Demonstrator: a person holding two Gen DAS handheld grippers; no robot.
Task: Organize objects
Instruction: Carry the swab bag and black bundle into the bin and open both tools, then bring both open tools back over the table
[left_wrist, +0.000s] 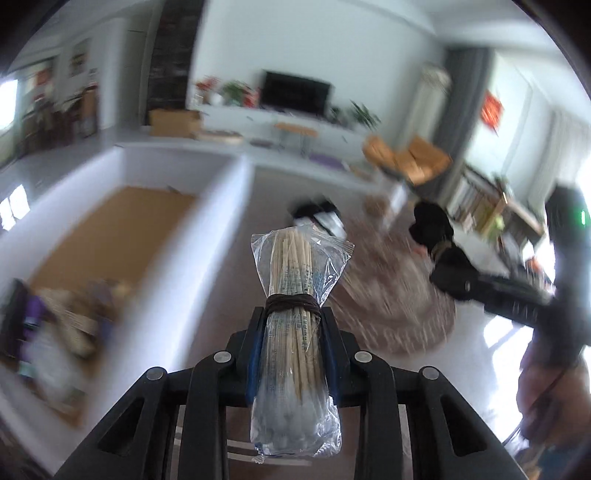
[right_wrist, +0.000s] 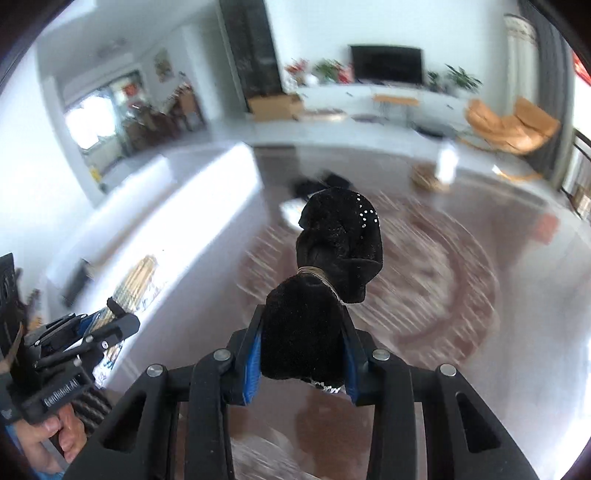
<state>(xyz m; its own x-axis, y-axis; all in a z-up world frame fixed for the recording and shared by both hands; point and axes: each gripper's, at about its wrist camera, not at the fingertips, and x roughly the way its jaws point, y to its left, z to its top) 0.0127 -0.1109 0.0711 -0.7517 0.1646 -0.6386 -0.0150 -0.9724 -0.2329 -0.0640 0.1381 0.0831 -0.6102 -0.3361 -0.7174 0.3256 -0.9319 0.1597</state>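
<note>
Two grippers are loaded: the left gripper (left_wrist: 291, 332) clamps a swab packet (left_wrist: 295, 325), nearer the white box (left_wrist: 225, 206) to its left; the right gripper (right_wrist: 303, 339) squeezes a black bow (right_wrist: 332, 258).

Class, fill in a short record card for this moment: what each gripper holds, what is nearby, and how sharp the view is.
left gripper: shut on cotton swab pack, tied with a dark band
right gripper: shut on black velvet bow
nearby: white box at left, round woven mat below
image quality: background motion-blurred
</note>
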